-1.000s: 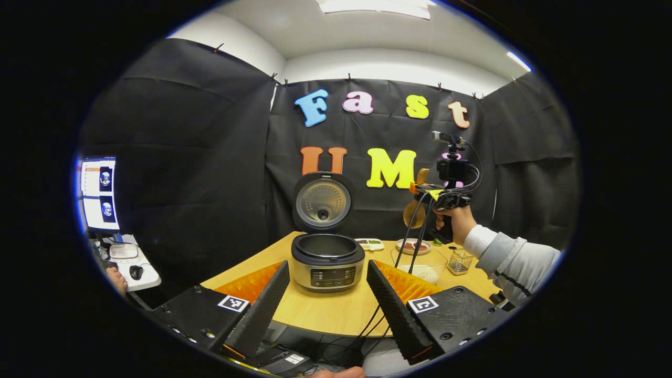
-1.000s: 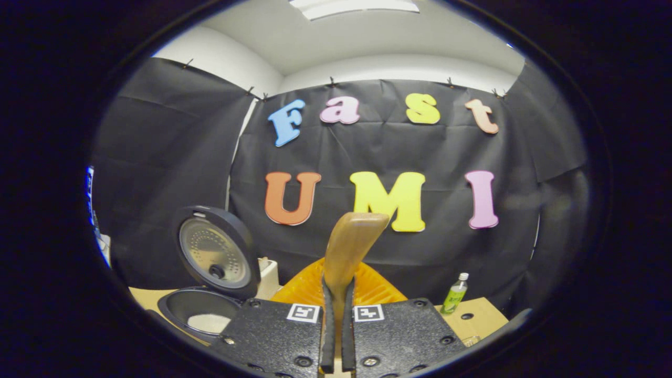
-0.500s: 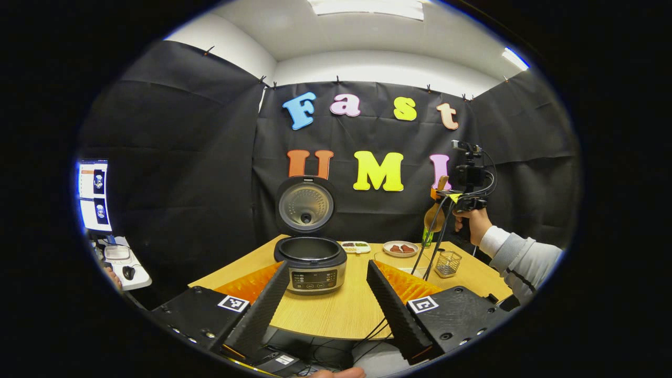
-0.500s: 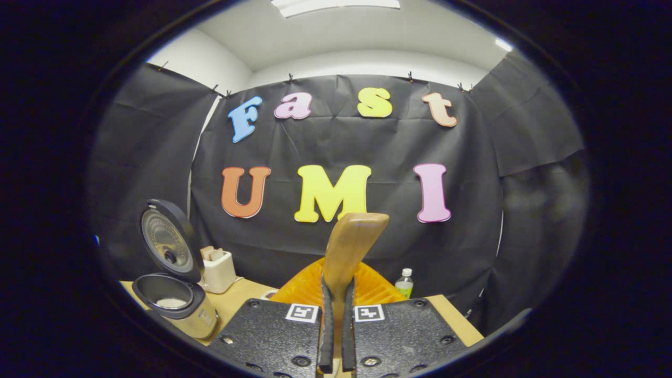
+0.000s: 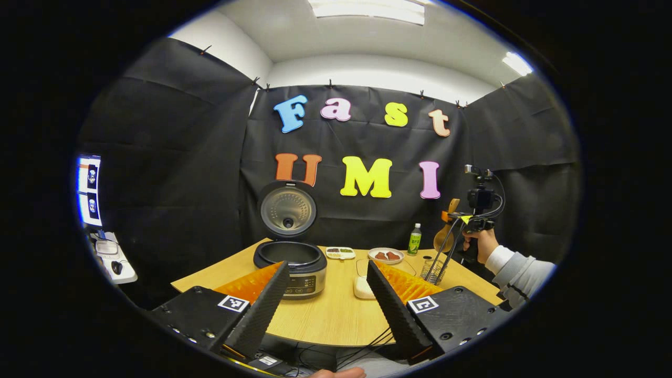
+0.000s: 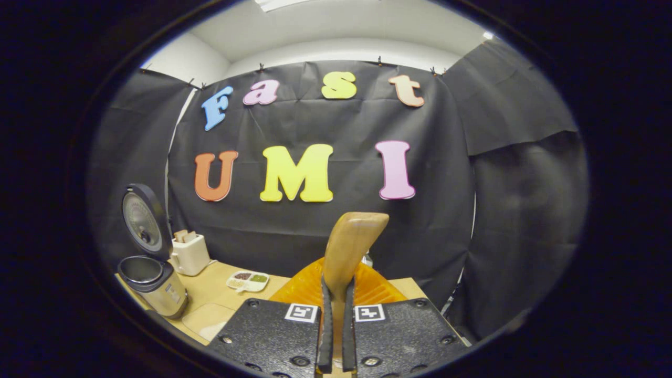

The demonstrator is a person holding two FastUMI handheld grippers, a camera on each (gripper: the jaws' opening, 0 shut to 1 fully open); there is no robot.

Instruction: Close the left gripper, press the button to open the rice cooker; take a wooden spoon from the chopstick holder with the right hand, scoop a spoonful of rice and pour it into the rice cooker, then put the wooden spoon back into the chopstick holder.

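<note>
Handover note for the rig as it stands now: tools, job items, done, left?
Left tool: open, holding nothing, back from the table.
Right tool: shut on the wooden spoon, raised near the chopstick holder.
Rice cooker: lid up, at table's left.
Done: cooker opened, spoon taken.
Left: put the spoon back into the holder; rice in the cooker can't be confirmed.

Each gripper carries two flat, rough-textured black blocks with round screw heads near their corners and one square black-and-white marker apiece. On the left gripper [image 5: 328, 304] the long fingers [image 5: 262, 310] are ribbed along their inner faces, with ridged orange panels behind them. The right gripper [image 6: 334, 336] has an orange fan-shaped ribbed panel. In the left gripper view, black cables hang from it, and the person's sleeve [image 5: 517, 270] is light grey with a ribbed cuff.
</note>
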